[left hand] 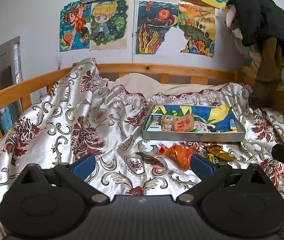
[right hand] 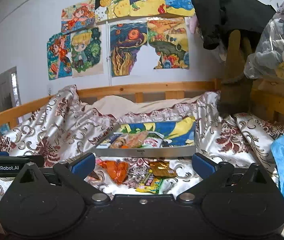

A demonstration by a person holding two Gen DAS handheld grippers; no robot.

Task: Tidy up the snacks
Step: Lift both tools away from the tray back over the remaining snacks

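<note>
Wooden-railed bed (left hand: 162, 68) fills both views, covered by a glossy white bedspread with dark red floral and silver scroll pattern (left hand: 65, 124). Wall behind, upper half of frame, carries a cluster of coloured children's drawings (left hand: 109, 24). Upper right: dark clothing heaped on the bed end (right hand: 228, 10). Right of centre on the bedspread sits a shallow grey metal tray with a blue-and-yellow picture base (left hand: 194, 136); several wrapped snacks lie in its left half, among them an orange-printed clear packet (left hand: 183, 123) and a pale biscuit pack (left hand: 167, 123). Loose snacks lie on the bedspread in front of the tray, near edge, lower centre: a crumpled orange foil packet (right hand: 115, 169), a gold foil packet (right hand: 163, 169) just right of it, a yellow-green printed packet (right hand: 152, 183) nearer the camera, and a dark brown stick-shaped snack (left hand: 150, 159) left of the orange one. Left hand-held gripper (left hand: 143, 164): blue-padded fingers spread wide, nothing between them, low over the bedspread. Right hand-held gripper (right hand: 144, 163): likewise wide apart and empty, the loose snacks visible between its fingers.
</note>
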